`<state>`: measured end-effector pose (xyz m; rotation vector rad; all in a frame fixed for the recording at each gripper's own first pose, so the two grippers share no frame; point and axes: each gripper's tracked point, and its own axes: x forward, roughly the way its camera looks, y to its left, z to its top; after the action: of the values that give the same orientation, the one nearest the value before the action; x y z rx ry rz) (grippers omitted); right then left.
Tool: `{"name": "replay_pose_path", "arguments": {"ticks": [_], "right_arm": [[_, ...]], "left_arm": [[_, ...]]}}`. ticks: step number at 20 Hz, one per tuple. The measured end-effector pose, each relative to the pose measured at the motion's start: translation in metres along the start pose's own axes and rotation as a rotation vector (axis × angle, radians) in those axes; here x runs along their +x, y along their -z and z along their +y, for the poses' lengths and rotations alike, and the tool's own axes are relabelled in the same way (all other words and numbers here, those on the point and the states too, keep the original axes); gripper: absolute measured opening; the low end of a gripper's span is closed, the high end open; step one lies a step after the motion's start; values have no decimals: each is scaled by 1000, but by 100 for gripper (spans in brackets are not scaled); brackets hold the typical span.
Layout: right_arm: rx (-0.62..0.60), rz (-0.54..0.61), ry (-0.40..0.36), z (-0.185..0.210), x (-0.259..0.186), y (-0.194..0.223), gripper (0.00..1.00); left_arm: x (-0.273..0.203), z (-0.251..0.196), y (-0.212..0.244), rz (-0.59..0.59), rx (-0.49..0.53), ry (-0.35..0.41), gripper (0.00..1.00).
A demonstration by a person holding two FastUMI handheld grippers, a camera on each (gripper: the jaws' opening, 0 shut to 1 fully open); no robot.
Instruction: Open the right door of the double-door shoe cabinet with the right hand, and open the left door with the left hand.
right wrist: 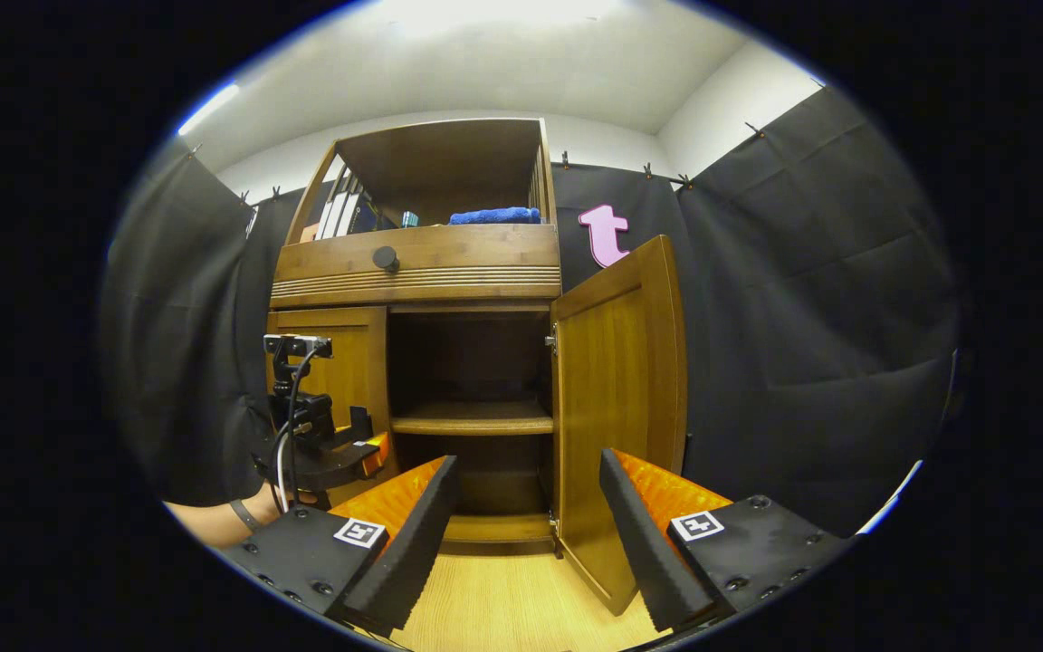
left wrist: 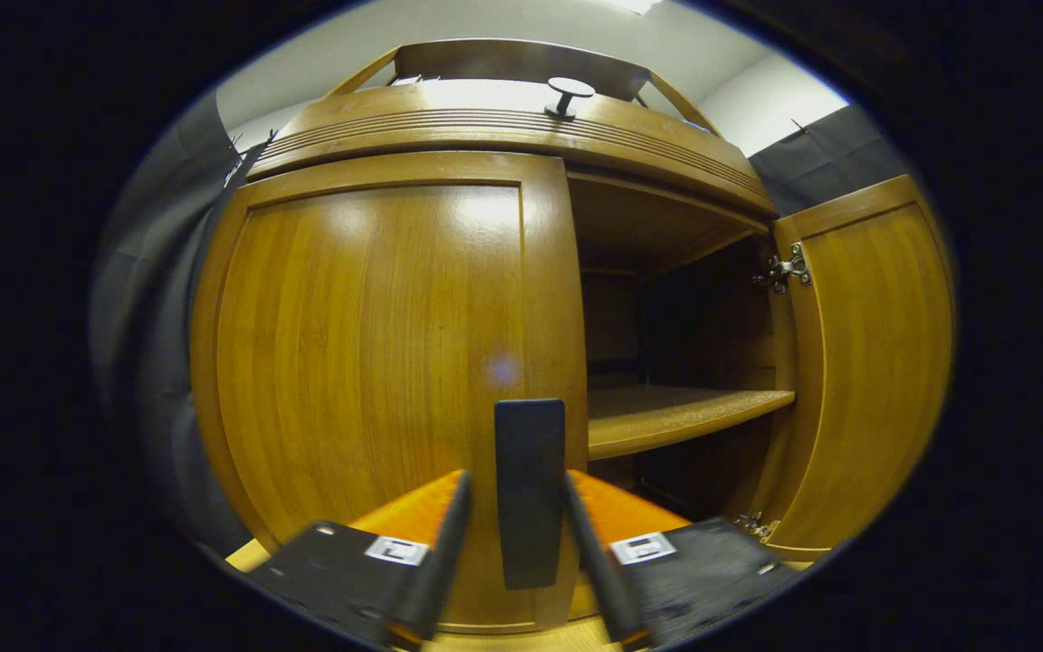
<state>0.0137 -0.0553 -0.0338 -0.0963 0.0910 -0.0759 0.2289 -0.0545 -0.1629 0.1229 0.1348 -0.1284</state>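
Note:
The wooden shoe cabinet's left door (left wrist: 368, 362) is closed. Its dark upright handle (left wrist: 531, 493) stands between the fingers of my left gripper (left wrist: 516, 475), which straddles it open; a narrow gap shows on the left side. The right door (left wrist: 865, 362) is swung wide open, baring an inner shelf (left wrist: 666, 417). In the right gripper view the open right door (right wrist: 617, 398) stands just ahead. My right gripper (right wrist: 531, 462) is open and holds nothing, a short way back from it. A person's hand holds the left gripper (right wrist: 340, 448) at the left door (right wrist: 349, 362).
A drawer with a round knob (right wrist: 386, 258) runs above the doors. The top shelf holds books (right wrist: 340, 213) and a blue cloth (right wrist: 494, 215). Black cloth walls close in both sides. Light wooden floor (right wrist: 503, 598) lies in front of the cabinet.

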Motion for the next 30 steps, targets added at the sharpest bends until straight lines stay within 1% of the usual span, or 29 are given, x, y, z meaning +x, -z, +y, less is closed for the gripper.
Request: {"name": "replay_pose_path", "arguments": {"ticks": [1,2,3,6,12,16,19,24,25,26,28,30], "right_arm": [[1,1,-2,0,-1,1,99],[2,0,-1,0,-2,1,99],[3,-2,0,0,-2,0,99],[4,-9,6,-1,-4,0,99],[4,-23,-7,1,-9,-1,99],[5,-19,-10,-2,-8,3,99],[22,-13,-25,1,-5,5,99],[12,-24,-55,13,-1,1,100],[7,-21,-62,16,-1,1,94],[5,-18,-69,19,0,2,94],[0,-18,-86,25,1,1,94],[3,-18,-95,29,3,2,94]], "left_arm": [[5,-2,-3,-4,-23,8,52],[7,-1,1,21,-20,17,34],[4,-1,0,32,-11,29,33],[-10,-4,-3,73,-25,53,31],[-93,10,-13,68,-33,61,32],[-149,39,-20,53,-5,14,31],[-176,64,-25,60,1,-33,31],[-214,110,-32,54,19,-121,23],[-218,119,-32,58,27,-126,20],[-223,128,-32,59,31,-128,17],[-235,152,-35,51,7,-137,14],[-245,178,-37,21,-17,-155,12]]}}
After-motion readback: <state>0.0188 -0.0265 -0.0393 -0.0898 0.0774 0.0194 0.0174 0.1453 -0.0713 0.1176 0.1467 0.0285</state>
